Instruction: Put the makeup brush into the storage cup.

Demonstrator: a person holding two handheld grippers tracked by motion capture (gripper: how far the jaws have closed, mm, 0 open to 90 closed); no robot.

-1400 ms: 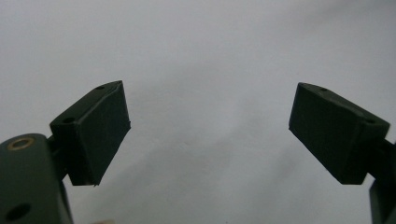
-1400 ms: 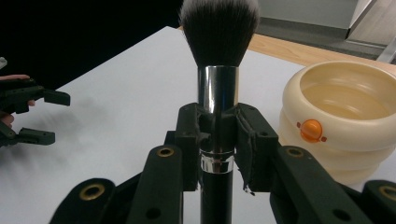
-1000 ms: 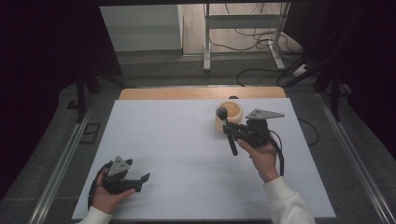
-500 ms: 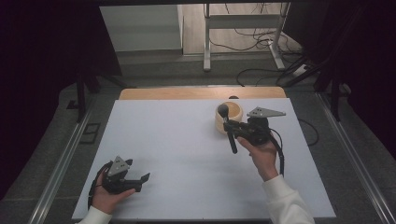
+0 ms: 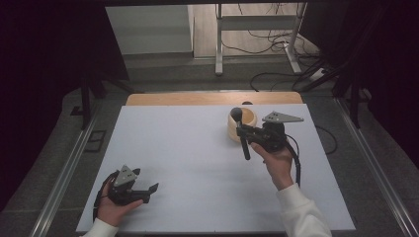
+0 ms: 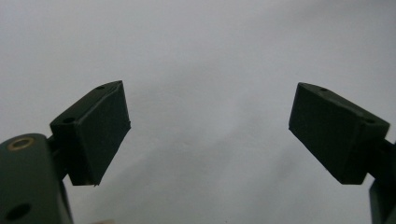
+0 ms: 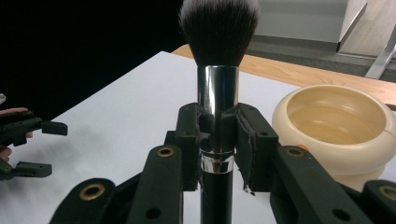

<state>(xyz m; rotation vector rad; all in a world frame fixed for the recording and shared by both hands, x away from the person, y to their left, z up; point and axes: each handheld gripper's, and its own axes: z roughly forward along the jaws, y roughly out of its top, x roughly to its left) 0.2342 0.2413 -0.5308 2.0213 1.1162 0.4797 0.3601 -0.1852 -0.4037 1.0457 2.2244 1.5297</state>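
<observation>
A makeup brush [image 7: 217,98] with a black handle, a silver collar and dark bristles stands upright in my right gripper [image 7: 218,135], whose jaws are shut on the collar. In the high view the brush [image 5: 240,131] is held beside a cream wooden bowl [image 5: 243,122] at the back right of the table. The bowl [image 7: 337,128] looks hollow, with nothing visible inside. My left gripper [image 5: 148,189] rests near the table's front left corner, and its jaws stand wide open over bare white surface, as the left gripper view shows around the gripper [image 6: 208,135].
The white table top [image 5: 197,163] has a wooden strip [image 5: 212,98] along its far edge. Metal rails [image 5: 64,173] run along both sides. Cables [image 5: 276,81] and a table frame lie on the floor behind.
The right hand has shifted the brush slightly, so its bristle head now sits at the bowl's near left rim. The left gripper has stayed put.
</observation>
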